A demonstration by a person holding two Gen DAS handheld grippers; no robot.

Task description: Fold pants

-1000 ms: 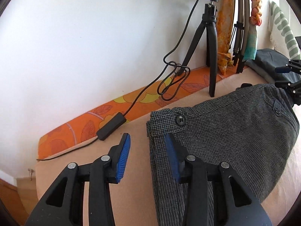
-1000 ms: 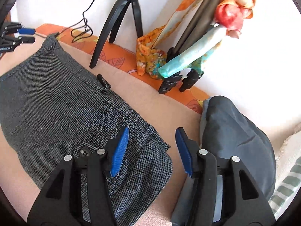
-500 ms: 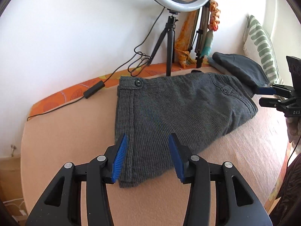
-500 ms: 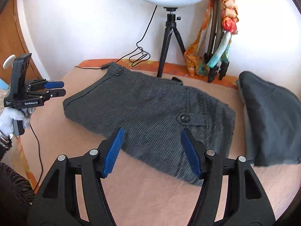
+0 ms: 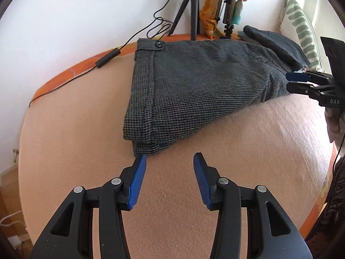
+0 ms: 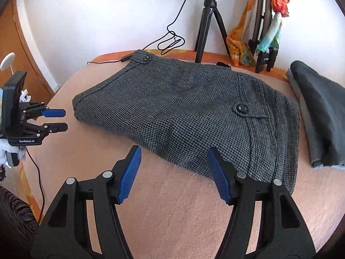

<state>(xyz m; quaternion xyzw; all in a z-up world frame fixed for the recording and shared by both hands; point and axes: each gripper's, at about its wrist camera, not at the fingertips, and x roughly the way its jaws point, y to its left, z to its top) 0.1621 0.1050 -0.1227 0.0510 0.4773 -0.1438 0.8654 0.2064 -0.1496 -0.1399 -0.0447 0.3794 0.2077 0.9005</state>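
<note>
Grey houndstooth pants lie folded flat on the pink bed cover, also in the right wrist view. My left gripper is open and empty, hovering just short of the pants' near left corner. It also shows at the left in the right wrist view. My right gripper is open and empty, just above the pants' near edge. It shows at the right in the left wrist view, beside the pants' right end.
A dark folded garment lies to the right of the pants. A tripod with a cable, scarves and a striped pillow stand along the wall. An orange sheet edge borders the bed.
Both grippers have drawn back from the pants toward the near side. The left one now sits short of the pants' corner. The pants lie as before.
</note>
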